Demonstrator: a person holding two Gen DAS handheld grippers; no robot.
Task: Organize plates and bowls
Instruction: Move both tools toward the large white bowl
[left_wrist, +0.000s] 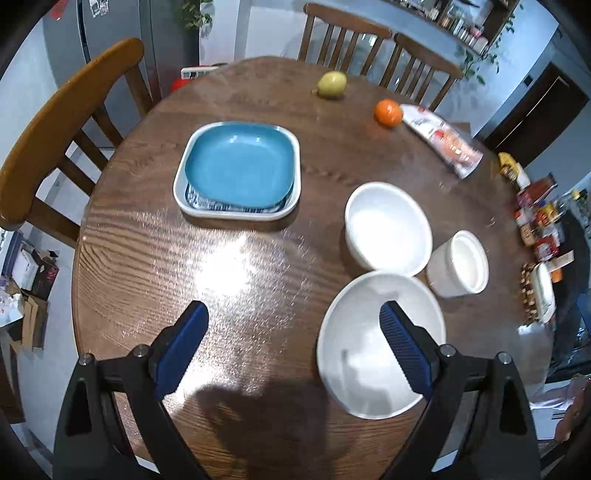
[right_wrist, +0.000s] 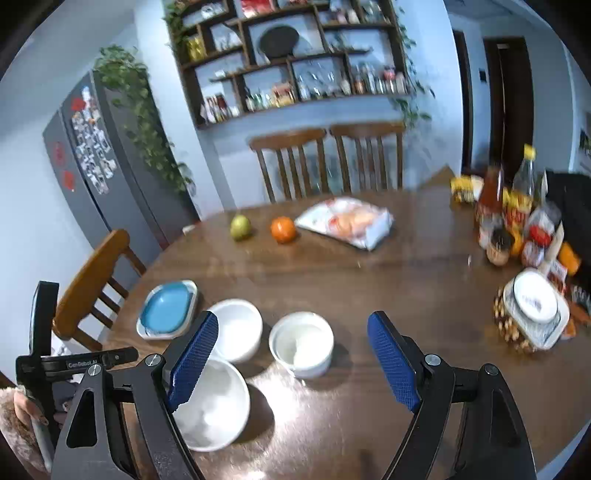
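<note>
On the round wooden table (left_wrist: 147, 258) a blue square plate (left_wrist: 240, 170) lies stacked on a white square plate (left_wrist: 236, 216). To their right stand a medium white bowl (left_wrist: 388, 229), a small white bowl (left_wrist: 460, 264) and a large white bowl (left_wrist: 369, 350). My left gripper (left_wrist: 293, 308) hangs wide open over bare table, its right finger above the large bowl's rim, holding nothing. My right gripper (right_wrist: 293, 317) is open too, above the table just short of the small bowl (right_wrist: 301, 345). The medium bowl (right_wrist: 236, 334), large bowl (right_wrist: 214, 406) and blue plate (right_wrist: 166, 310) lie to its left.
A pear (left_wrist: 332, 85), an orange (left_wrist: 388, 112) and a bread bag (left_wrist: 443, 142) lie at the far side. Bottles and jars (right_wrist: 517, 218) and a lidded dish on a woven mat (right_wrist: 533, 306) crowd the right edge. Wooden chairs (left_wrist: 55, 129) ring the table.
</note>
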